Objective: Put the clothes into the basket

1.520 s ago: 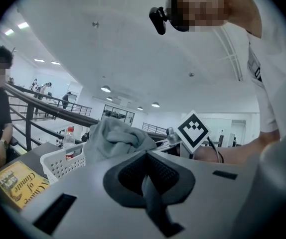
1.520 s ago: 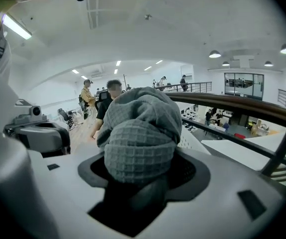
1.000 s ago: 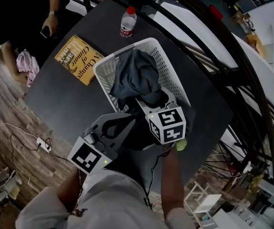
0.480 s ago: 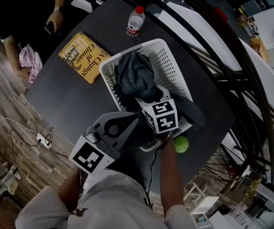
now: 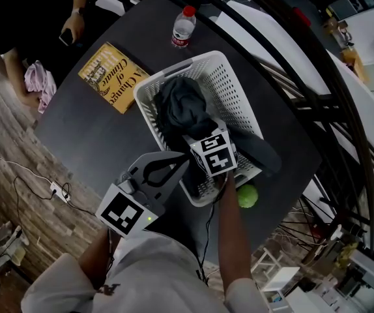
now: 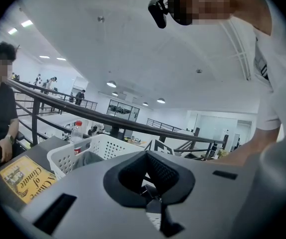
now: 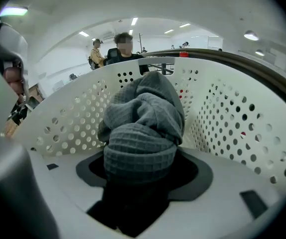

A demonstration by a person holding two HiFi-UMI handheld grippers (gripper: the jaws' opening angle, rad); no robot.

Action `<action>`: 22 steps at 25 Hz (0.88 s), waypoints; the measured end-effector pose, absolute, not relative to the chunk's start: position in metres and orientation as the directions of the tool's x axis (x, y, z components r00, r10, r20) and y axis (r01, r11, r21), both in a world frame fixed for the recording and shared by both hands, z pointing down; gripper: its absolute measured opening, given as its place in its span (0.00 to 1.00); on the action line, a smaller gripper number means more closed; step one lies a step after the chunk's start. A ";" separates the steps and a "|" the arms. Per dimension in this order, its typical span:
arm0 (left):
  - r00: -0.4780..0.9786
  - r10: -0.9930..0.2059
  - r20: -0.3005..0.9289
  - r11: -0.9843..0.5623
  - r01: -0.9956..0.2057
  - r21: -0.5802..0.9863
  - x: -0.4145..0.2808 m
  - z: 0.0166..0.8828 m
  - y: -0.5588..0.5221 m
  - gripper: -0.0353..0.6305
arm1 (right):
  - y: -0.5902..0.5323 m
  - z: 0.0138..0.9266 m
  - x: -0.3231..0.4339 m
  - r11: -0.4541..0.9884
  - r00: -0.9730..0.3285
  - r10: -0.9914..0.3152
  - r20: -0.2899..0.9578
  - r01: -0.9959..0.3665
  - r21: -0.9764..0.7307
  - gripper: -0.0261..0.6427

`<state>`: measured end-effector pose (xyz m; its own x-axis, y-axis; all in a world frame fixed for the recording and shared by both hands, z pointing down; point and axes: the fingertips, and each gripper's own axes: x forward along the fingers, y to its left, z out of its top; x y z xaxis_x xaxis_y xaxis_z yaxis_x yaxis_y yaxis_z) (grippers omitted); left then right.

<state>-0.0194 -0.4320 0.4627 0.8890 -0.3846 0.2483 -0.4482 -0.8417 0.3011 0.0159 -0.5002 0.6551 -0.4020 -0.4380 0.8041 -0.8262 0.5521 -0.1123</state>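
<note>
My right claw [image 7: 140, 180] is angled down into the white basket [image 5: 236, 100], and the dark grey cloth [image 5: 184, 106] is bunched thick between its jaws. They have just eased a little wider, yet the waffle fabric fills the whole gap and looks pinched there, so I read it as gripped and not let go. Most of the cloth is already heaped inside the basket, against the far wall, which is why I hold the claw low over the near rim: released from here, the bundle should drop inside and not slide over the edge. A dark flap [image 5: 262, 155] lies at the basket's right rim. I cannot tell whether it belongs to the same garment, but if it does it will need tucking in. My left claw [image 6: 150, 180] is parked near level at the near edge of the surface [image 5: 96, 135], jaws together and empty, clear of the basket so it does not block the drop. The basket stands toward the right edge. A yellow book [image 5: 112, 77] lies toward the far left edge, a water bottle [image 5: 183, 26] stands at the far corner, and a green ball [image 5: 247, 195] sits just beside the basket's near corner. I judge this garment nearly placed. What remains is opening fully and lifting out without snagging fabric.
</note>
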 end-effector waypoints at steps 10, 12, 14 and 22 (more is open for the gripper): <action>0.885 -0.384 0.264 -0.840 -0.453 0.297 -0.019 0.465 -0.433 0.06 | -0.496 0.669 0.014 0.572 -0.386 -0.391 0.836 -0.813 -0.107 0.53; 0.883 -0.387 0.265 -0.839 -0.456 0.296 -0.019 0.464 -0.434 0.06 | -0.496 0.670 0.014 0.575 -0.381 -0.392 0.838 -0.812 -0.100 0.53; 0.882 -0.389 0.265 -0.839 -0.458 0.295 -0.019 0.463 -0.434 0.06 | -0.496 0.670 0.014 0.582 -0.372 -0.388 0.844 -0.809 -0.089 0.54; 0.886 -0.385 0.259 -0.842 -0.452 0.294 -0.020 0.463 -0.433 0.06 | -0.492 0.667 0.017 0.617 -0.329 -0.380 0.865 -0.786 -0.028 0.68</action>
